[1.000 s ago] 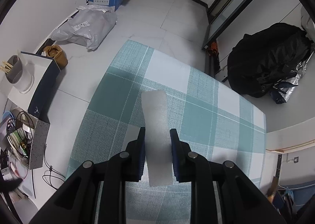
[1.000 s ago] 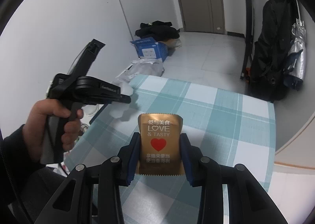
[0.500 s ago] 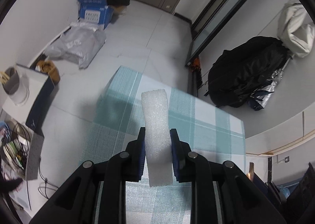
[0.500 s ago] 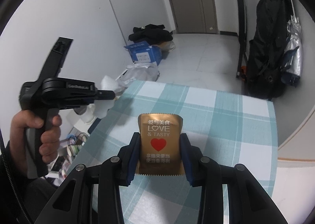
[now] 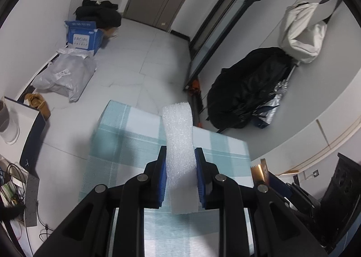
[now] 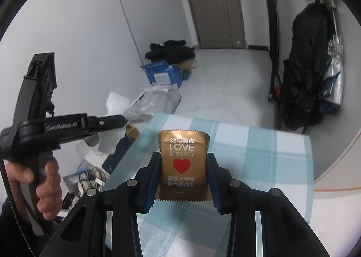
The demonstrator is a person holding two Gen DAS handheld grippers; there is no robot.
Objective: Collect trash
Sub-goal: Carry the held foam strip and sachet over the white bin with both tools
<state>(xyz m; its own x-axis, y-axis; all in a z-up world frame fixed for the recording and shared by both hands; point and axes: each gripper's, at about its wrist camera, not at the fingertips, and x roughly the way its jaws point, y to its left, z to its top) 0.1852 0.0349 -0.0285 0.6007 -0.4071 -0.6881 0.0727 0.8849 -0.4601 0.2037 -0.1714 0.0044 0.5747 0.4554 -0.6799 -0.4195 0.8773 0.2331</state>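
Both hands loaded, so I'd call pickup done and the carry-off underway. My left gripper (image 5: 180,167) has its jaws pinching a white foam strip (image 5: 179,144), soft and bubbly, curling at the top. My right gripper (image 6: 183,172) has its jaws clamped on a gold snack packet (image 6: 183,162), glossy foil with crimped zigzag ends. Both sit above the teal checked counter (image 5: 126,139). Next I need a bin, and I can't spot one.

Gold snack packet (image 6: 183,164) read "LOVE & TASTY" under a line of Chinese characters, with a red heart and more Chinese below; blue cardboard box (image 5: 82,37) read "FACIAL"; left gripper (image 6: 117,121) body bore raised, partly legible lettering.
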